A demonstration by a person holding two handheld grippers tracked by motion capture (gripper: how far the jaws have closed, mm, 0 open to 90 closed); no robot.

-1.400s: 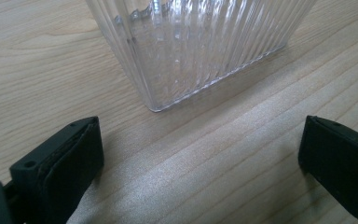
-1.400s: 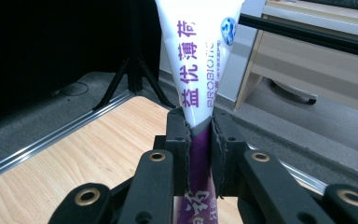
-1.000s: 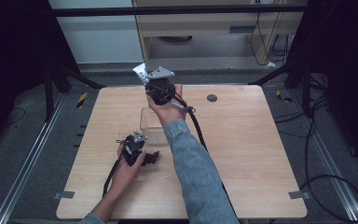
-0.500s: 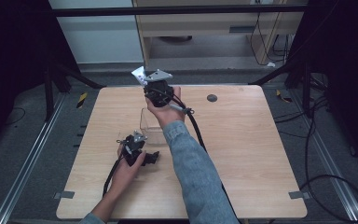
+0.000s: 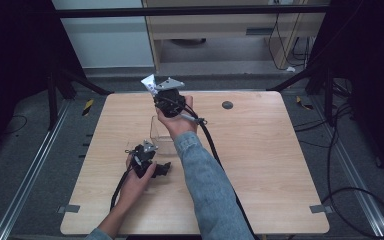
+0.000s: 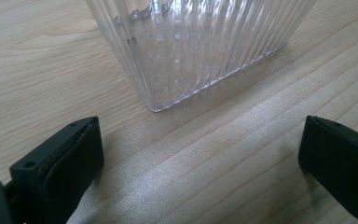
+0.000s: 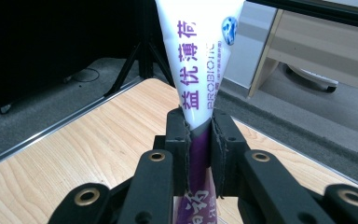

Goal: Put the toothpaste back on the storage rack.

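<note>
My right gripper [image 7: 199, 135] is shut on a white and purple tube [image 7: 200, 56] printed "PROBIOTIC", which points up and away from the jaws. In the high view this gripper [image 5: 158, 91] hangs above the far-middle of the wooden table [image 5: 260, 165], with the tube's [image 5: 148, 82] white end sticking out to the left. Just nearer stands a clear ribbed plastic container [image 5: 161, 134]. My left gripper [image 5: 147, 161] rests low on the table in front of it. Its jaws are wide open [image 6: 200, 144], nothing lies between them, and the container's corner [image 6: 191, 46] is a short way ahead.
A small dark disc [image 5: 227, 105] lies on the table to the right of the right gripper. Black stand legs [image 5: 60, 85] and a light cabinet [image 5: 220, 30] sit beyond the far edge. Cables [image 5: 350, 200] trail on the floor at right.
The right gripper, with the tube in it, has come slightly down and nearer, toward the clear container. The left gripper has stayed put.
</note>
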